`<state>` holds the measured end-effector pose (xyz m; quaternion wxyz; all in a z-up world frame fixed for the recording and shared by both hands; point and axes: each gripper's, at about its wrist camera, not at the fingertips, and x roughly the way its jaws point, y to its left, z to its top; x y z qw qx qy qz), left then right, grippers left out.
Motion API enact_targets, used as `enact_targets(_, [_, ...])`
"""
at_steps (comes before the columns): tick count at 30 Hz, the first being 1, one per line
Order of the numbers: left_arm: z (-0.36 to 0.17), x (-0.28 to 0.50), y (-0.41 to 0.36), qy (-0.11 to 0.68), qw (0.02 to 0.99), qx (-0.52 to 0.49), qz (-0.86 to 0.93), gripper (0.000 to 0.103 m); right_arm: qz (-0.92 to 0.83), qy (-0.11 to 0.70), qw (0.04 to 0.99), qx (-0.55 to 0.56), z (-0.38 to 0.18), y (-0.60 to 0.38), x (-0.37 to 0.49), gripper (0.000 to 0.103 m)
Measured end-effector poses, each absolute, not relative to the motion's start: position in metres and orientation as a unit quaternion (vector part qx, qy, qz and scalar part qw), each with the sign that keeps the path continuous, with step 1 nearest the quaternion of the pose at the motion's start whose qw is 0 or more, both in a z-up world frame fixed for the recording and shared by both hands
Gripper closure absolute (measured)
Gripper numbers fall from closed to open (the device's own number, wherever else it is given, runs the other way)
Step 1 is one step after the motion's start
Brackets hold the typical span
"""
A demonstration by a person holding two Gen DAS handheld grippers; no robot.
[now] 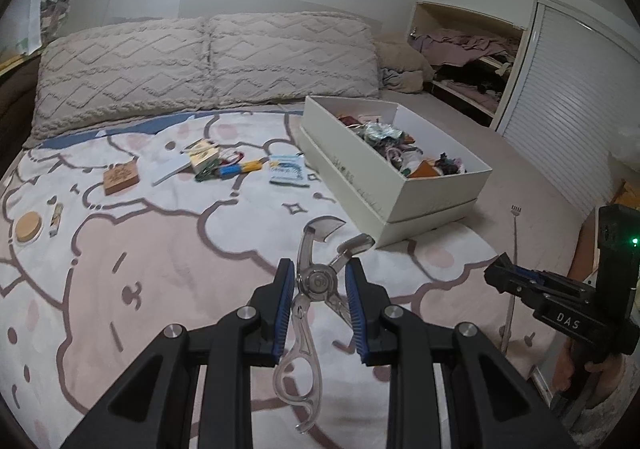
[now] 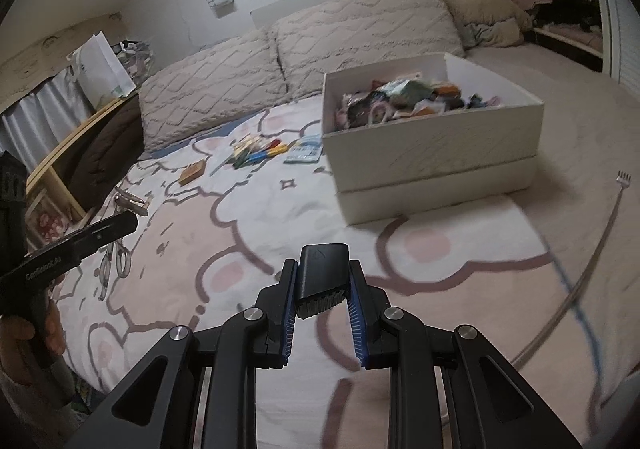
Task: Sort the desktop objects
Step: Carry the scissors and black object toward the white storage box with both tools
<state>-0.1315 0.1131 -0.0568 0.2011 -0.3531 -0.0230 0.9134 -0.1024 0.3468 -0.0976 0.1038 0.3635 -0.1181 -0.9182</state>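
My left gripper (image 1: 319, 277) is shut on a clear plastic hair claw clip (image 1: 316, 281) and holds it above the bedspread; the clip also shows in the right wrist view (image 2: 120, 241). My right gripper (image 2: 322, 277) is shut on a small black block-shaped object (image 2: 322, 277). The white storage box (image 1: 424, 193) full of mixed small items stands on the bed ahead and to the right; it also shows in the right wrist view (image 2: 432, 153). Loose items lie left of it: coloured pens (image 1: 236, 169), a blue packet (image 1: 286, 169), a wooden block (image 1: 120, 179), a round cork lid (image 1: 29, 227).
Two knitted pillows (image 1: 208, 61) lie along the headboard. A long metal back scratcher (image 2: 592, 241) lies on the bed to the right of the box. A wardrobe shelf with clothes (image 1: 468, 53) is at the far right. A wooden bedside frame (image 2: 68, 153) is at the left.
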Motion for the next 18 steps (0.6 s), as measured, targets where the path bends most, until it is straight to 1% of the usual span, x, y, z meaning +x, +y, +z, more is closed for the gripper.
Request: enact_targets(18, [-0.030, -0.175, 0.173, -0.024, 0.242, -0.325, 0.914, 0.077, -0.927, -0.125, 0.085, 0.343, -0.077, 0.410, -0.135, 0.079])
